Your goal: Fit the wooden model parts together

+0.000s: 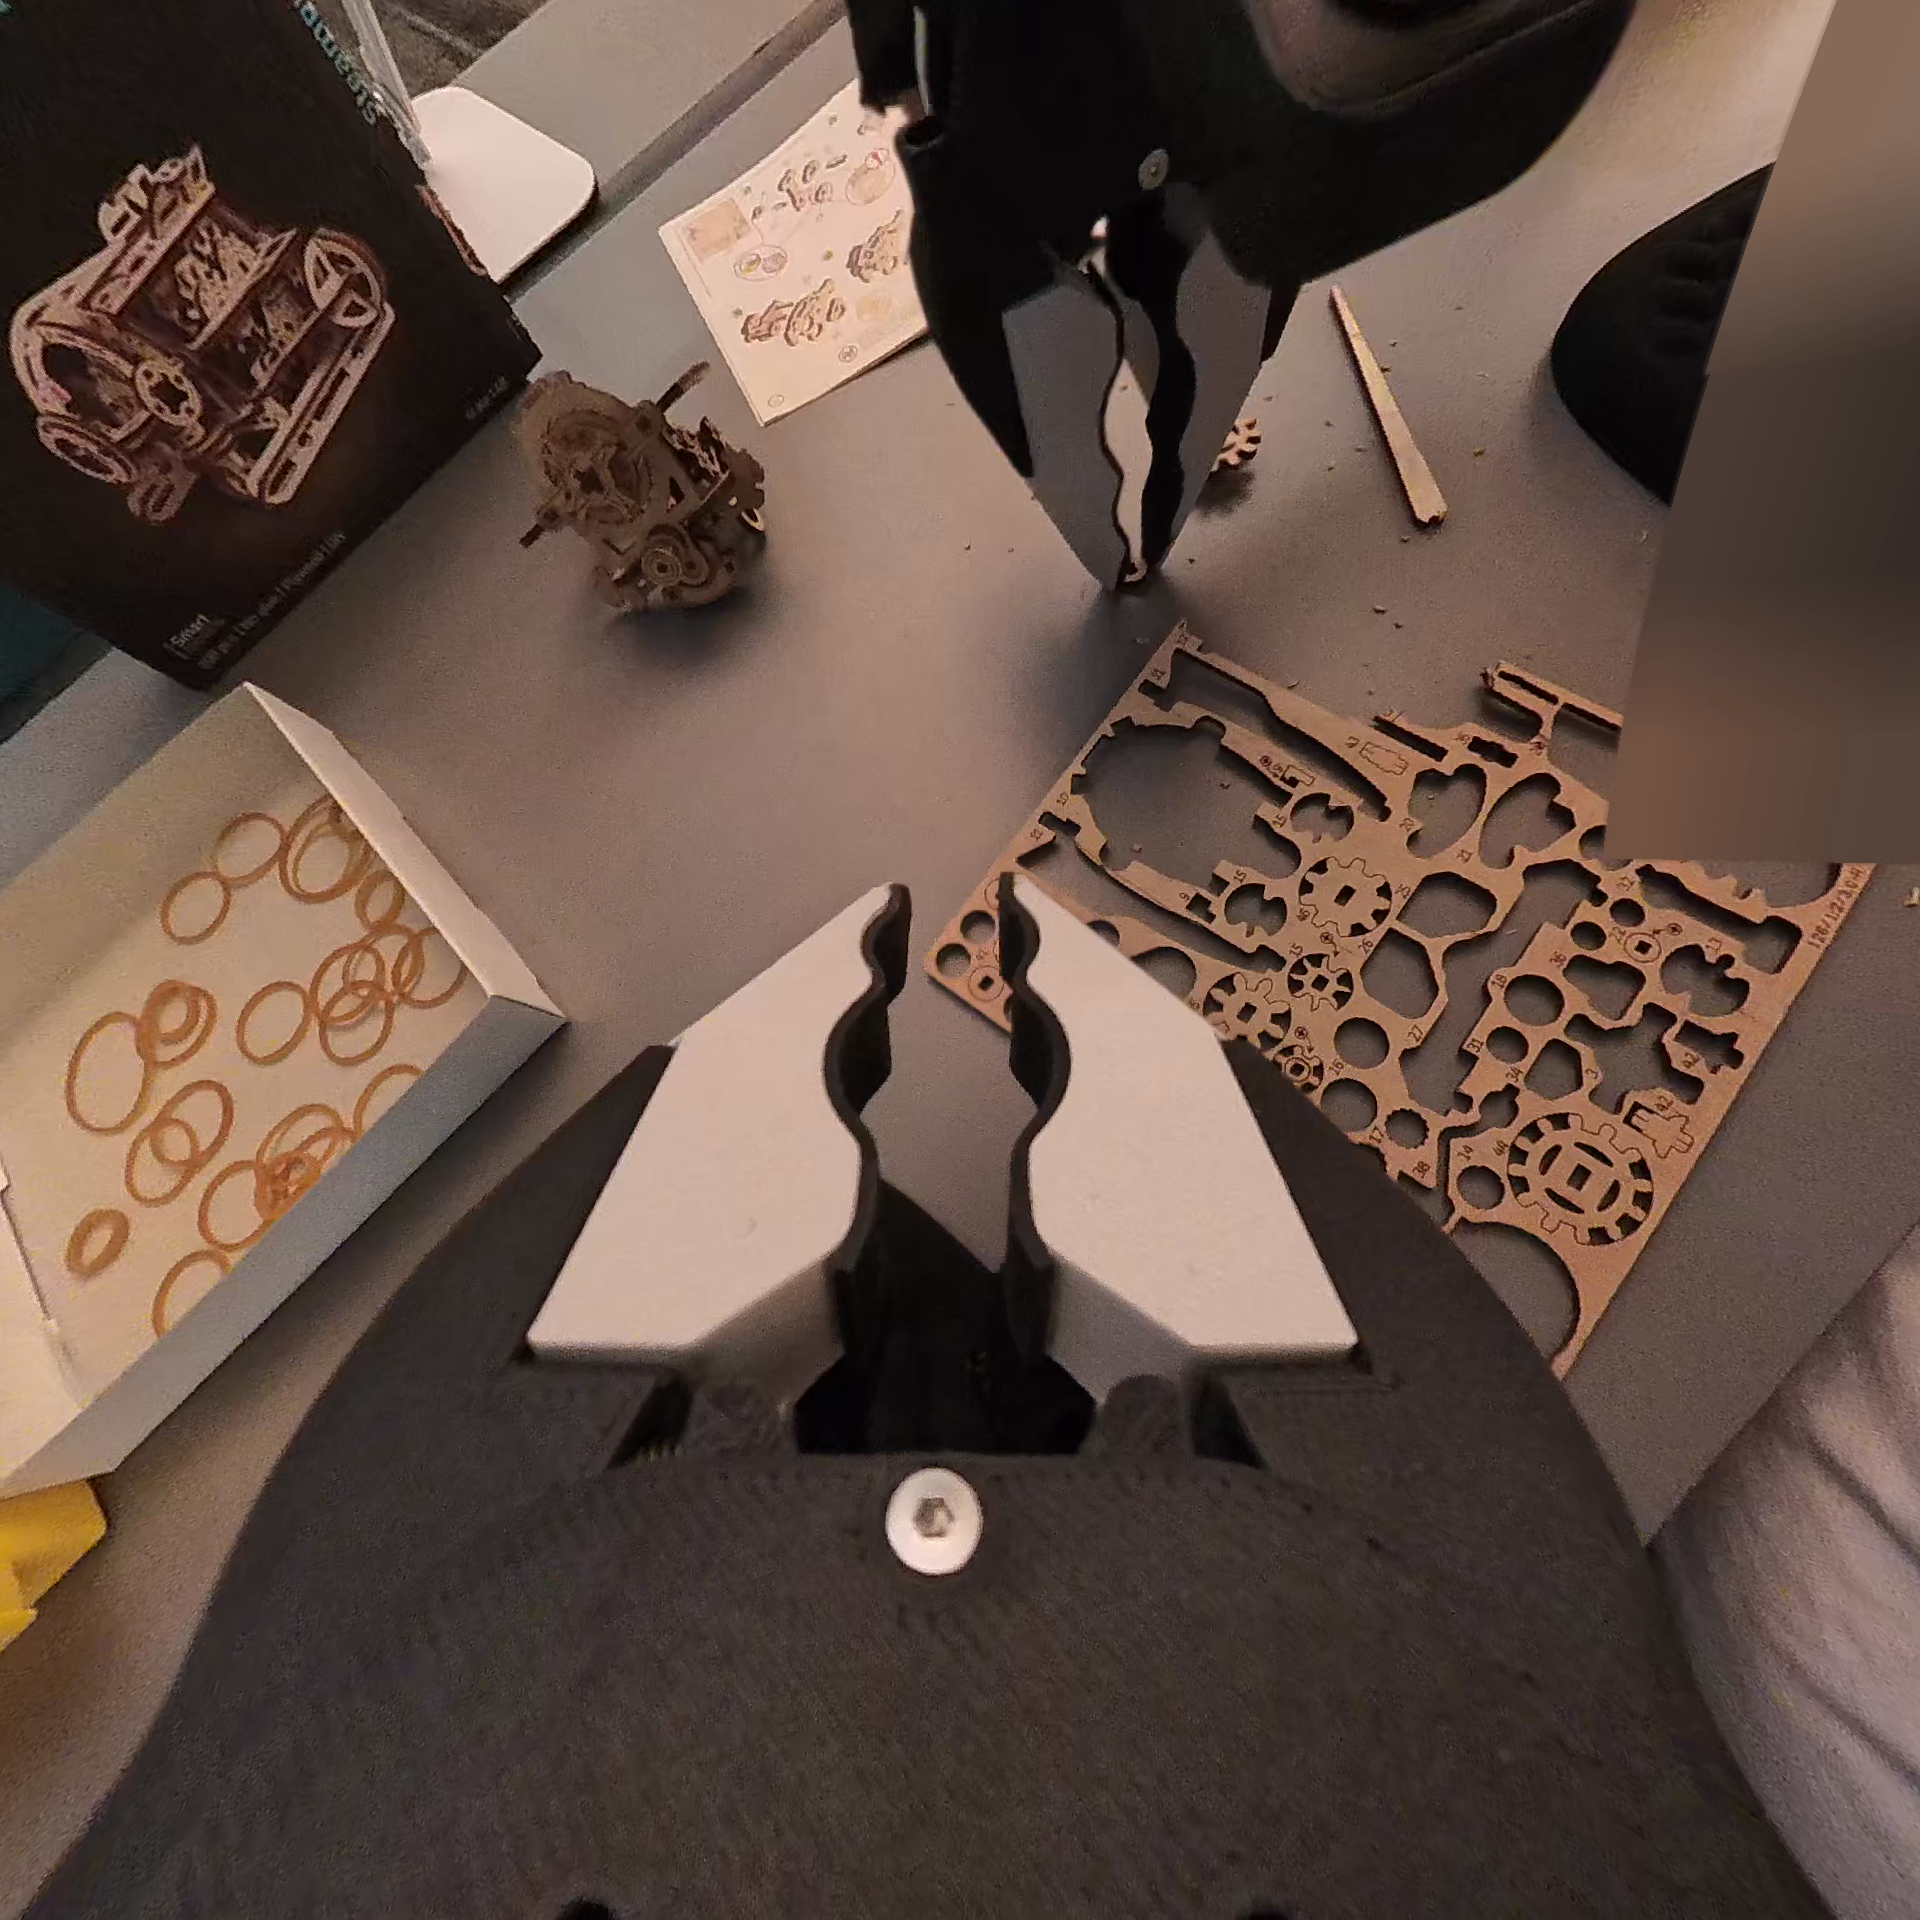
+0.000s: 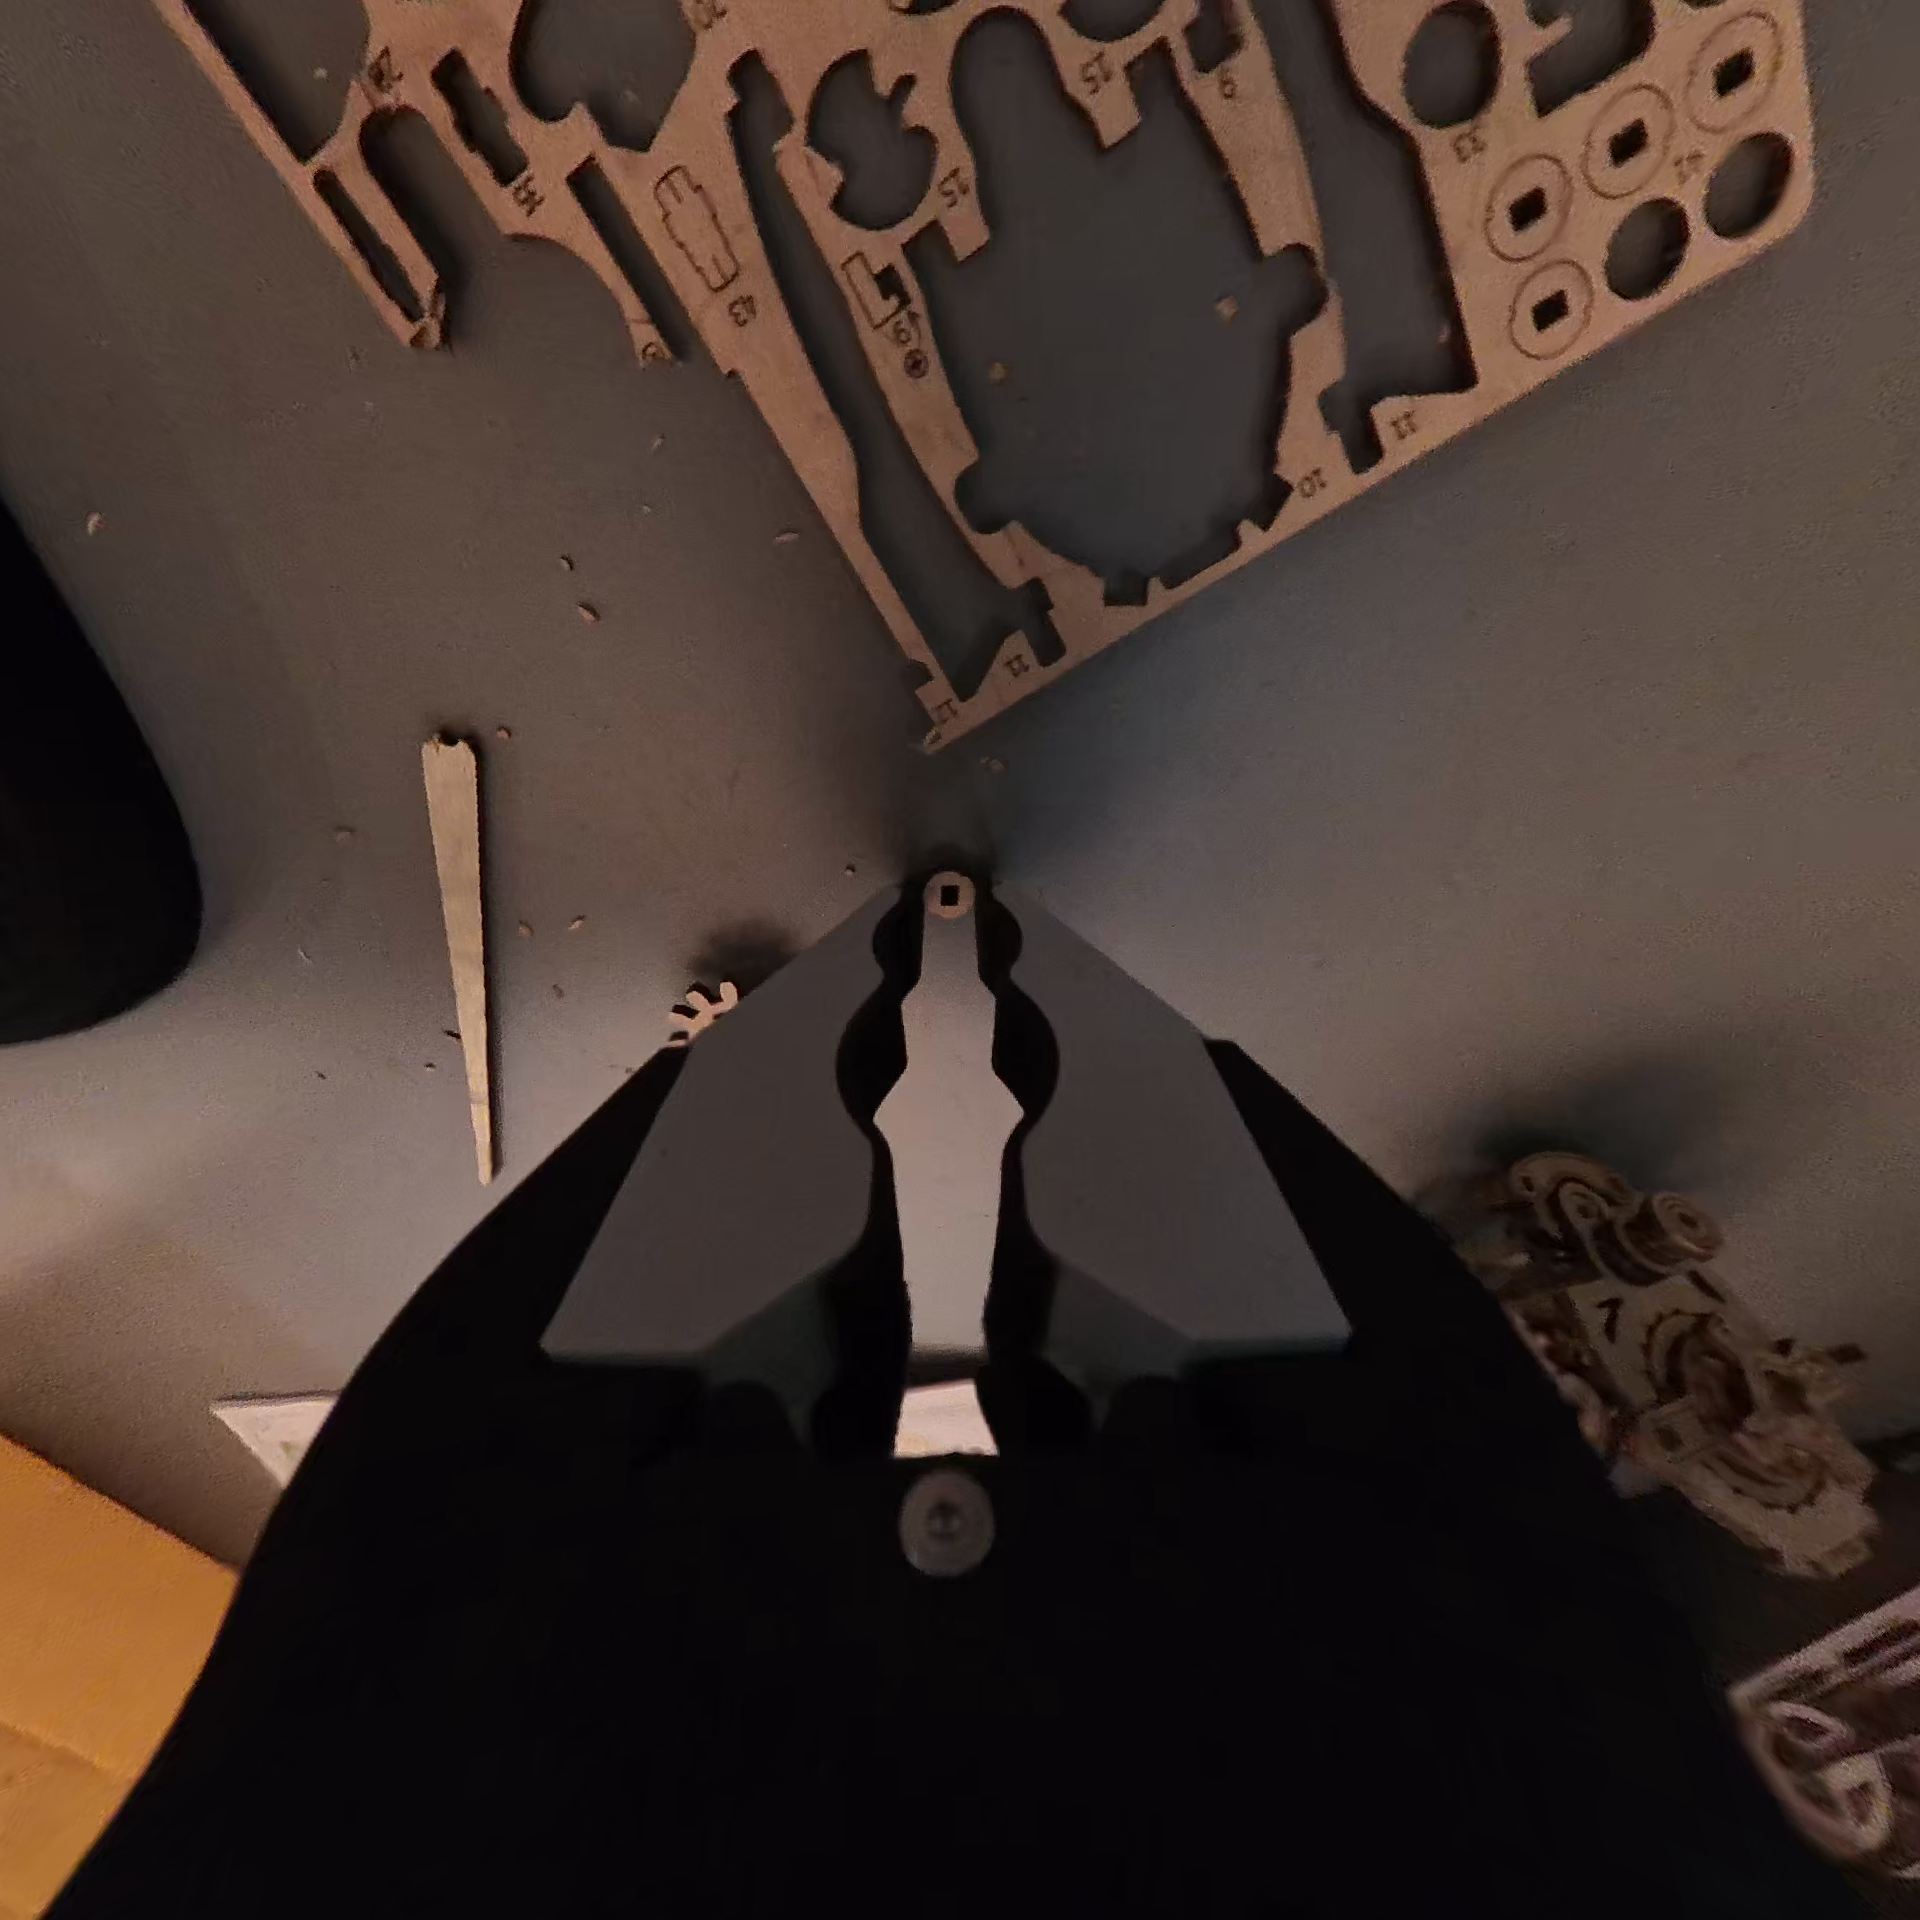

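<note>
Right claw (image 2: 949,902) points down at the grey tabletop (image 2: 1455,831), its fingers drawn narrow around a small washer (image 2: 949,894), a round wooden piece with a square hole; the tips sit at either side of it, and whether they actually press it I cannot tell. Just beyond the washer lies the corner of the sheet (image 2: 1039,312), a flat wooden fret with many parts already punched out. Left of the washer, a thin wooden stick (image 2: 462,935) lies on the tabletop among small crumbs of wood, and a cog (image 2: 707,1006) peeks out beside the claw's left finger. Right of the washer and nearer the camera stands the model (image 2: 1652,1371), partly assembled.

Left claw (image 1: 951,914) hangs above the tabletop, well back from the washer, narrowly parted and holding nothing. To its right is the sheet (image 1: 1455,987); to its left a white tray (image 1: 499,987) of rubber bands (image 1: 260,1018). Farther off are the model (image 1: 644,488), the dark box (image 1: 208,343), and an instruction leaflet (image 1: 800,260).
</note>
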`<state>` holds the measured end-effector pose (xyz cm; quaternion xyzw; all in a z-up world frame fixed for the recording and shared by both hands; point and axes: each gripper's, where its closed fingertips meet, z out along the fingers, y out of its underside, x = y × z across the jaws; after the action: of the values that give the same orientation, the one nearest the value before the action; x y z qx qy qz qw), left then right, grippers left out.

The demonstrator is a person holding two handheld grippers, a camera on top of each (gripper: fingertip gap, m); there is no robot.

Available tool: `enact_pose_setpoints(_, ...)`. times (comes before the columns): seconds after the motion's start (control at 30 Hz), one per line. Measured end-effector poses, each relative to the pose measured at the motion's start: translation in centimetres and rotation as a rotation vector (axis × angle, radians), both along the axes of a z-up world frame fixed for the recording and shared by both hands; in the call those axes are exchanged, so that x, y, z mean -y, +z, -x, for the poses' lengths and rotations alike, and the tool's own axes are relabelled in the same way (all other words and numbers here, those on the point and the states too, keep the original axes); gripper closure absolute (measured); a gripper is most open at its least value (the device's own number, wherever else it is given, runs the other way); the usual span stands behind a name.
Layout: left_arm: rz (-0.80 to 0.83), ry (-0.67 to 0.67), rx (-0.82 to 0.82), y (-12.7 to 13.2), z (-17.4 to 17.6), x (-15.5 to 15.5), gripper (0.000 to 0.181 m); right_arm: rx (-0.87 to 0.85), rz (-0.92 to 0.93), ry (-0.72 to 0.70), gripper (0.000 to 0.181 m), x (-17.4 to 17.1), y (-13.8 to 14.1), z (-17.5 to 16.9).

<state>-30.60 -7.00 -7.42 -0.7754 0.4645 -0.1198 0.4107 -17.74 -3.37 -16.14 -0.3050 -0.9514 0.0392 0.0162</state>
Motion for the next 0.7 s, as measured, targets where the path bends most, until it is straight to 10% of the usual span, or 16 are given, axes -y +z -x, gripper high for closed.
enact_pose_setpoints(0.27,0.052,-0.119,0.05,-1.6,-3.4,-2.5,0.163,-0.411,0.165,-0.863,0.174,-4.6,8.7,-0.8)
enact_pose_setpoints(0.4,0.114,-0.26,0.069,-3.2,-7.2,-4.3,0.159,-0.476,0.225,-1.241,0.174,-2.8,8.6,-3.6)
enact_pose_setpoints(0.7,0.126,-0.427,0.179,-4.4,-11.0,-7.0,0.154,-0.331,0.288,-1.42,0.173,-1.0,4.6,-4.6)
